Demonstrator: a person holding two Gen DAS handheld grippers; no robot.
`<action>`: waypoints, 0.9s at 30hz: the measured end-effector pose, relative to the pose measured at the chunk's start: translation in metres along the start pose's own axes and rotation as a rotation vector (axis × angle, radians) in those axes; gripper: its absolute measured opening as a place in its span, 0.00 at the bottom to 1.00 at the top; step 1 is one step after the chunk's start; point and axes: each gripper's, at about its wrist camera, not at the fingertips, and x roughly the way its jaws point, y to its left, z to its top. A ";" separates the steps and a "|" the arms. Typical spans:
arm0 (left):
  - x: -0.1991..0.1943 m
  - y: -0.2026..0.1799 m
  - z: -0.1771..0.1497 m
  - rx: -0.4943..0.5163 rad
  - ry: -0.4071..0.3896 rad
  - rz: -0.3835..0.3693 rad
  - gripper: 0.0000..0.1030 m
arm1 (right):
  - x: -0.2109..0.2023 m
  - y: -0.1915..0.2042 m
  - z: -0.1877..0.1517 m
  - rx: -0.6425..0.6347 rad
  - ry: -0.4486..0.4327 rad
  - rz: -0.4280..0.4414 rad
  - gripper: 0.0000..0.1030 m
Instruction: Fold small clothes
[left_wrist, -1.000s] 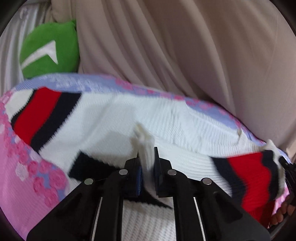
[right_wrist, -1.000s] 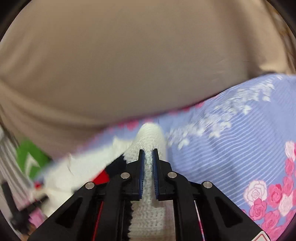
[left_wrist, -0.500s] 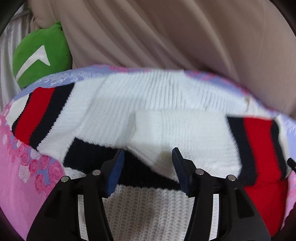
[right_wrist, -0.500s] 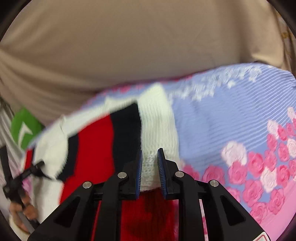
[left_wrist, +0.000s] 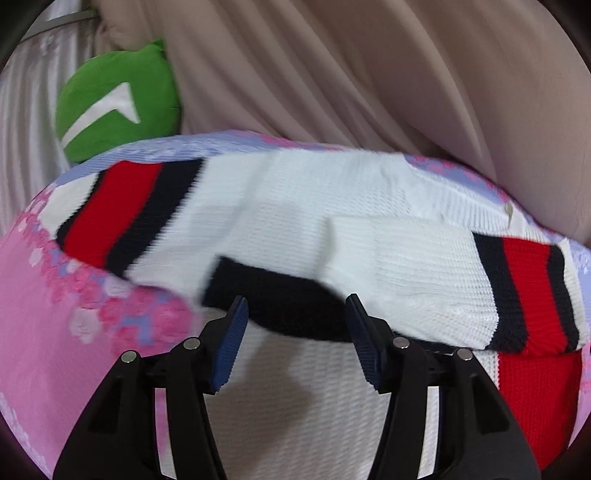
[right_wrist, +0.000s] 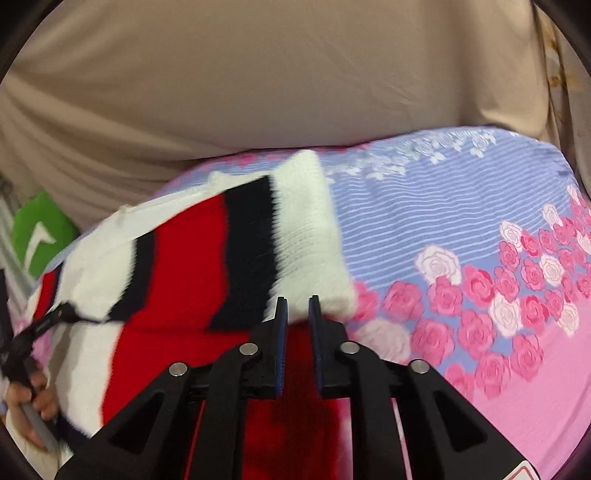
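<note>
A white knit sweater (left_wrist: 295, 206) with red and navy bands lies flat on the flowered bedsheet (left_wrist: 55, 314). Its right sleeve (left_wrist: 406, 266) is folded across the chest, and the other sleeve (left_wrist: 129, 206) stretches out to the left. My left gripper (left_wrist: 295, 310) hovers over the navy band with its jaws opening and nothing between them. In the right wrist view the folded sleeve (right_wrist: 251, 251) ends in a white cuff (right_wrist: 314, 236) just beyond my right gripper (right_wrist: 295, 306). Those jaws stand a narrow gap apart, with the cuff's edge at their tips and red knit showing through the gap.
A green cushion (left_wrist: 118, 99) sits at the sheet's back left, against draped beige fabric (left_wrist: 332, 74). The left gripper and the hand (right_wrist: 29, 398) holding it show at the left edge of the right wrist view. Bare sheet (right_wrist: 480, 258) lies to the right of the sweater.
My left gripper let go of the pinched white knit and opened wide. The right gripper carried the sleeve across the sweater's body, laid it down, and its jaws parted slightly.
</note>
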 end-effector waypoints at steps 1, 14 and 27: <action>-0.006 0.020 0.003 -0.028 -0.015 0.018 0.62 | -0.009 0.008 -0.011 -0.027 0.006 0.018 0.13; 0.035 0.278 0.031 -0.640 0.045 0.197 0.79 | -0.045 0.091 -0.134 -0.153 0.120 0.212 0.36; 0.001 0.208 0.063 -0.495 -0.124 0.123 0.03 | -0.044 0.095 -0.138 -0.124 0.096 0.208 0.48</action>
